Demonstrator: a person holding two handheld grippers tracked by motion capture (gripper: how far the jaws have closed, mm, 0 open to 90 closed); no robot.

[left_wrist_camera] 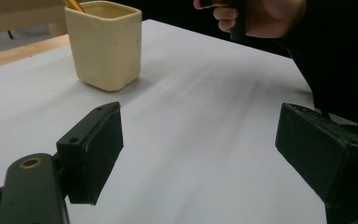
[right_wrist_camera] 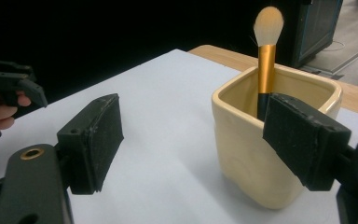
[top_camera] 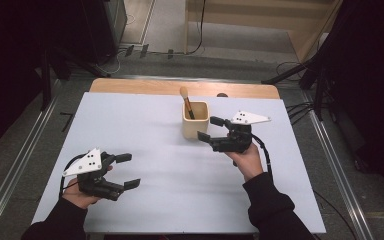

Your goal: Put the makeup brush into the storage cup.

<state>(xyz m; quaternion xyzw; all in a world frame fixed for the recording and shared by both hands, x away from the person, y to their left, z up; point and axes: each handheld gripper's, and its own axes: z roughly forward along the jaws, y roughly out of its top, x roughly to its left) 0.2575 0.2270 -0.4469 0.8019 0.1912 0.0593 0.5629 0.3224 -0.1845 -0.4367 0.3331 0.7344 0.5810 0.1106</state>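
- White table (top_camera: 170,165) with a wooden strip along the far edge; grey floor, cables and dark frames around it.
- Cream square cup (top_camera: 195,120) stands upright on the far middle of the table.
- Makeup brush (top_camera: 186,101) sits in the cup, gold-and-black handle down, pale bristle head up, leaning to the far left.
- Right claw (top_camera: 209,128) is wide open, nothing held, just right of the cup; in the right gripper view one jaw overlaps the cup's near wall, contact unclear.
- Left claw (top_camera: 128,170) is wide open, nothing held, near left on the table, well apart from the cup.
- Dark sleeves come in from the near edge.
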